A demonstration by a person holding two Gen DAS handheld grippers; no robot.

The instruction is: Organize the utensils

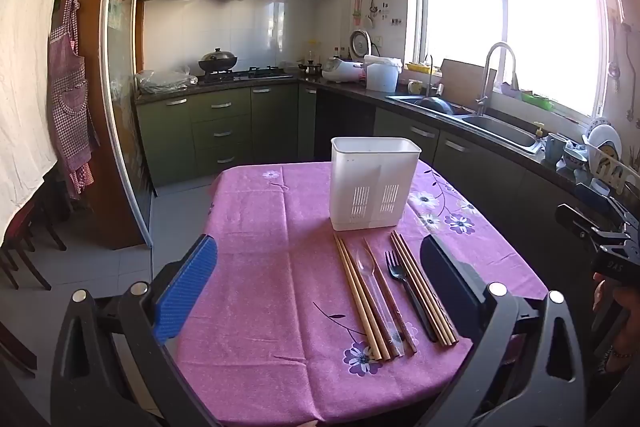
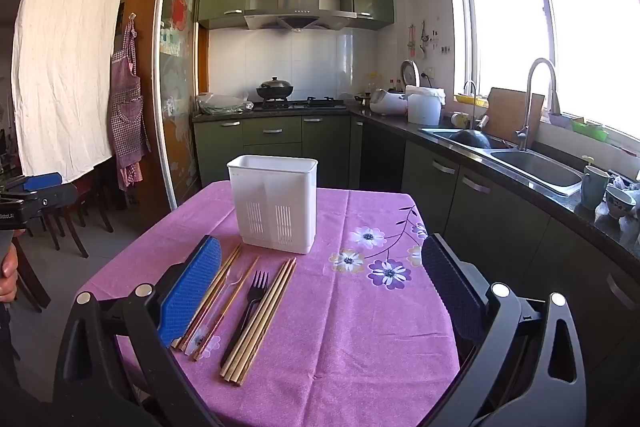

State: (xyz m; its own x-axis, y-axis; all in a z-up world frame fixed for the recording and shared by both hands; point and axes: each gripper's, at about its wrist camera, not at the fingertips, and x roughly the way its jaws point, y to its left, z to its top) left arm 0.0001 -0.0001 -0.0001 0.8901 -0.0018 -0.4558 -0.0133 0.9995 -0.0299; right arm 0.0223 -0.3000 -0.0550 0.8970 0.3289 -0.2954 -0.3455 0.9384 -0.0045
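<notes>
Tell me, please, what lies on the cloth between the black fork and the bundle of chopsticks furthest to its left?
A clear plastic spoon and one darker chopstick lie between the black fork and the left chopsticks, clearest in the left wrist view.

A white slotted utensil holder (image 1: 374,187) stands upright mid-table. Just before it, toward the near edge, lie side by side: pale chopsticks (image 1: 362,301), a clear plastic spoon (image 1: 374,291), a black fork (image 1: 404,287), and more chopsticks (image 1: 424,291).
</notes>
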